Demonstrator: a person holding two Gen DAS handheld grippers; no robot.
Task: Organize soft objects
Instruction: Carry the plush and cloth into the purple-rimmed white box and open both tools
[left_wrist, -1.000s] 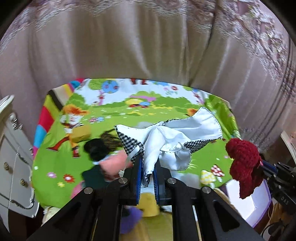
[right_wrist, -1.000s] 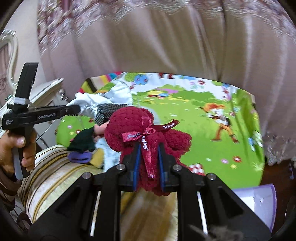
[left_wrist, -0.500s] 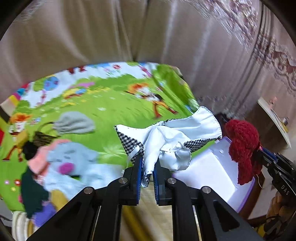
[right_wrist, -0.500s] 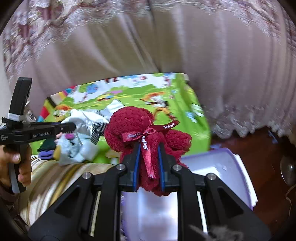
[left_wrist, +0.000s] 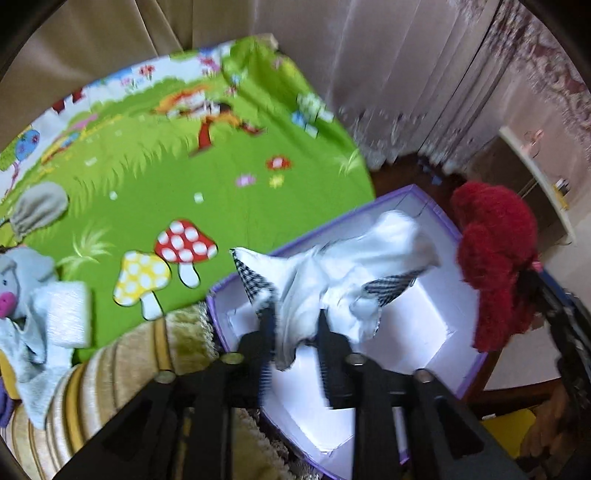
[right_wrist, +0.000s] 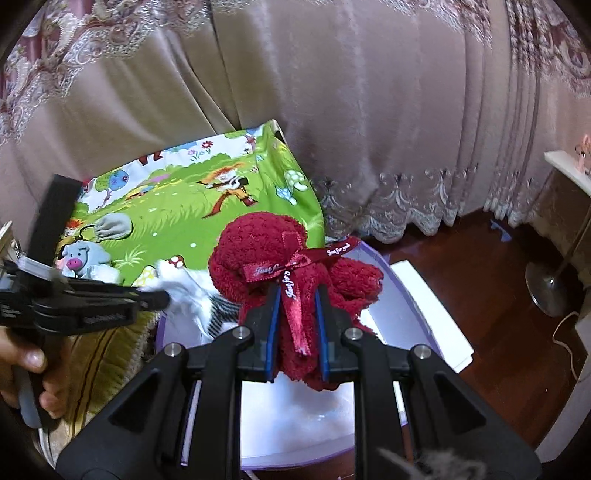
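2 grippers hang over a purple-edged white box (left_wrist: 424, 317) beside a cartoon-printed green mat (left_wrist: 155, 184). In the left wrist view, the left gripper (left_wrist: 293, 325) has just been opening its jaws; the white cloth with checked trim (left_wrist: 332, 273) is between them, blurred, over the box interior, and the pads no longer look pressed on it. A red plush toy (left_wrist: 495, 254) hangs at the right above the box's far side. On the mat lie a grey pouch (left_wrist: 38, 208) and a grey pig plush (left_wrist: 22, 273) at the left edge.

In the right wrist view, the right gripper (right_wrist: 295, 325) is clamped on the red plush toy (right_wrist: 266, 254), whose ribbon bow (right_wrist: 291, 269) drapes between the fingers, above the box (right_wrist: 369, 321). At left a hand (right_wrist: 26, 369) holds the left gripper (right_wrist: 155, 297), the cloth (right_wrist: 188, 295) at its tip over the box's near corner. The pig plush (right_wrist: 85, 258) rests on the mat (right_wrist: 177, 206).
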